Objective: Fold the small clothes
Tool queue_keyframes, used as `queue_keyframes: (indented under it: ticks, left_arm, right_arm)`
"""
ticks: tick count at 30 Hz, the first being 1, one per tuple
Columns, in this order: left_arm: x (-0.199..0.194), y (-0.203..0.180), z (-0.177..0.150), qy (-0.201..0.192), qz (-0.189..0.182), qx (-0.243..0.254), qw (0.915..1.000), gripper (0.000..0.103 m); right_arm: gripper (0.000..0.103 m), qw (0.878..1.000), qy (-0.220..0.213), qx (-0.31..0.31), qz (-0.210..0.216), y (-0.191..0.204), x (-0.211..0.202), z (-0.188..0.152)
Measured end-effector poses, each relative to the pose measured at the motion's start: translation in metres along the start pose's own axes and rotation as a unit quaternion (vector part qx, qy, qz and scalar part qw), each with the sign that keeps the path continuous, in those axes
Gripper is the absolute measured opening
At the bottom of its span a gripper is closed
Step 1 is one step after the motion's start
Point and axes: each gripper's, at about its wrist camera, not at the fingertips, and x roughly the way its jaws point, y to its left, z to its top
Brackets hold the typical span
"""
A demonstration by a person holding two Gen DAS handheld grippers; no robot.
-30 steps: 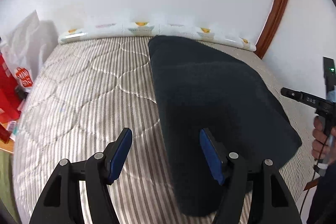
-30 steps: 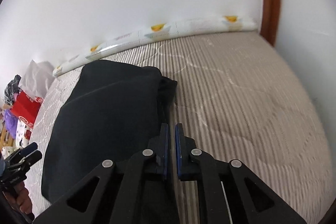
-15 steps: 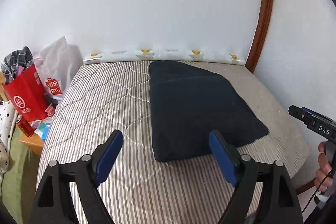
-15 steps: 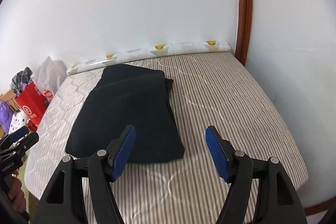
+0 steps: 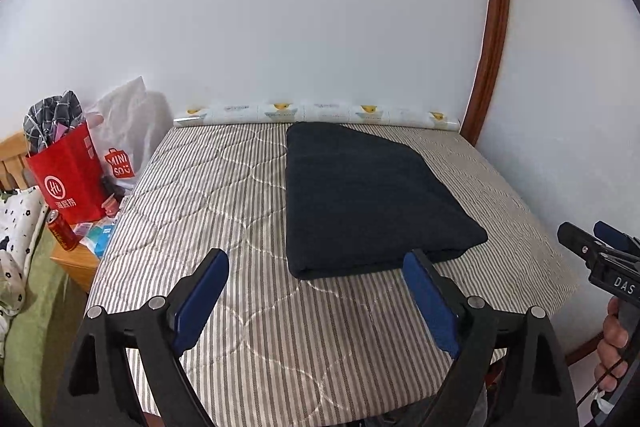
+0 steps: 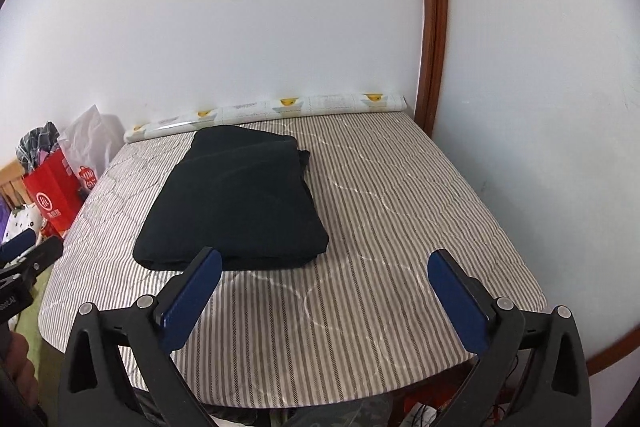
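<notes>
My left claw (image 5: 316, 297) and right claw (image 6: 324, 289) have both just been opening, nothing between them; the folded dark garment (image 5: 368, 199) lies flat on the striped bed (image 5: 208, 187), near the wall.

garment (image 5: 368, 195): 1 | bags (image 5: 68, 179): maybe 2 | can (image 5: 62, 235): 1
</notes>
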Motion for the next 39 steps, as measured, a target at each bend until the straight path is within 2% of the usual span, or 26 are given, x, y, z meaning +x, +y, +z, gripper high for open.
queue_keyframes:
  ticks: [39]
  left_arm:
    - [-0.008,0.009,-0.006,-0.005,0.017,-0.019,0.9997,0.089]
  right_arm:
    - [0.102,1.0,-0.008,0.012,-0.005,0.004,-0.014,-0.007]
